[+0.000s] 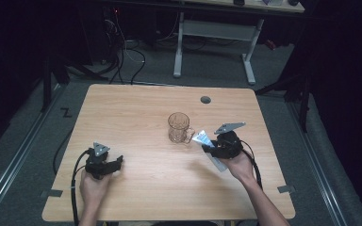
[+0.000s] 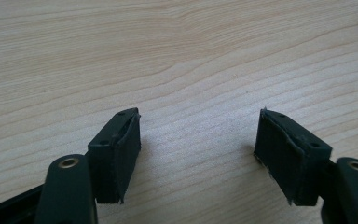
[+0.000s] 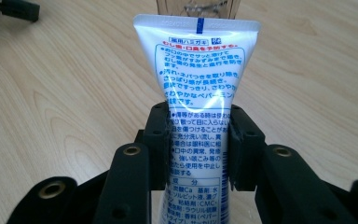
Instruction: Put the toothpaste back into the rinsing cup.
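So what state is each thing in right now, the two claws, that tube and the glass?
Left claw: open, holding nothing, low over the bare table.
Right claw: shut on the tube, beside the glass mug.
Tube: clamped across its middle, flat crimped end pointing toward the mug.
Glass mug: upright on the table, looks empty, apart from both claws.
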The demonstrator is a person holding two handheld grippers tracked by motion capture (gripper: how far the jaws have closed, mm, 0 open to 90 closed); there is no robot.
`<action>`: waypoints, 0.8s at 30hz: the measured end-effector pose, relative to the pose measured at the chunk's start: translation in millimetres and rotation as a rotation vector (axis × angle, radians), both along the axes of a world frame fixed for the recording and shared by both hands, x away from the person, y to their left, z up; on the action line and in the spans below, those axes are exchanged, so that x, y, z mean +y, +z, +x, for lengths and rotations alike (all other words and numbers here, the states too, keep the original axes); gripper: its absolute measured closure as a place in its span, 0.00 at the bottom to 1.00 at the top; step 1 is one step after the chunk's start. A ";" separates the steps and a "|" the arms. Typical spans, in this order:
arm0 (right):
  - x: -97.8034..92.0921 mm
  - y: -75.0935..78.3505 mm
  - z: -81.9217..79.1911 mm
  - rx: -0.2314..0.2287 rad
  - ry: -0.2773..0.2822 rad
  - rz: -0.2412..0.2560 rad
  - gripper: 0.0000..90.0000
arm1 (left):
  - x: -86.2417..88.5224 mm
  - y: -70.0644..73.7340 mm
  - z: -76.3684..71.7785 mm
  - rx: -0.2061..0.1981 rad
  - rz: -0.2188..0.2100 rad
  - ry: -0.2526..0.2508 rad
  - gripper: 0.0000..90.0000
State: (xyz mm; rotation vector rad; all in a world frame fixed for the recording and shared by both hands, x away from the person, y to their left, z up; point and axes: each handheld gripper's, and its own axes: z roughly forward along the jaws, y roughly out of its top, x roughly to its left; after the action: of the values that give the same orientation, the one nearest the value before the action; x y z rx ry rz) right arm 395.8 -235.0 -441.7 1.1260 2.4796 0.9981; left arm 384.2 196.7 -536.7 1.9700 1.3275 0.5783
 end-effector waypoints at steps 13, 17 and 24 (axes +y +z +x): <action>-0.6 18.9 10.5 -0.041 -0.004 0.055 0.73 | -0.1 -0.1 0.0 -0.001 -0.001 0.000 0.34; 0.0 24.5 14.8 -0.050 -0.008 0.067 0.73 | -0.1 -0.1 0.0 -0.001 -0.001 0.001 0.34; 2.0 34.0 21.2 -0.068 -0.004 0.072 0.73 | 0.0 0.0 -0.1 0.000 0.000 0.000 0.34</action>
State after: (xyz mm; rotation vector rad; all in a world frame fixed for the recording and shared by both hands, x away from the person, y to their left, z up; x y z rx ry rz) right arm 417.0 -233.0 -407.7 1.0989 2.4055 1.1144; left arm 384.2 196.7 -536.7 1.9693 1.3278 0.5783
